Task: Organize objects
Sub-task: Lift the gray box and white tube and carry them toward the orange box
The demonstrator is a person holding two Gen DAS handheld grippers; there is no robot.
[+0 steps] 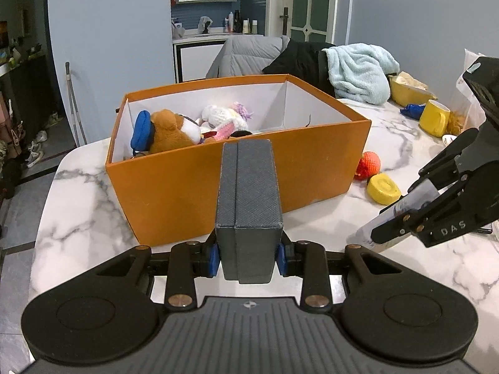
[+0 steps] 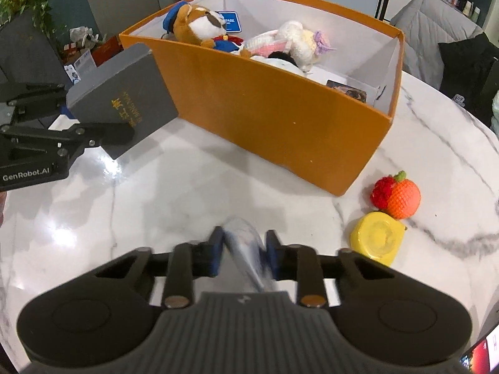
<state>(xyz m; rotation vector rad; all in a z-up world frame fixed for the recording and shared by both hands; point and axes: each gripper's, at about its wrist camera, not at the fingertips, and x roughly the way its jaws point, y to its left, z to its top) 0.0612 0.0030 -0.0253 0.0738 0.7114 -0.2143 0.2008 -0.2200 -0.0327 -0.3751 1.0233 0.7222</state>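
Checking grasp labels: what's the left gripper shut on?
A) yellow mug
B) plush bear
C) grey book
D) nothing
C: the left gripper has its pads clamped on the spine end of the grey book, held clear of the table beside the orange box.

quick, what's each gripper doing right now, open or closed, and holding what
Left gripper: closed on a gray box, lifted off the table.
Right gripper: closed on a blurred white-and-blue object; what it is cannot be told.
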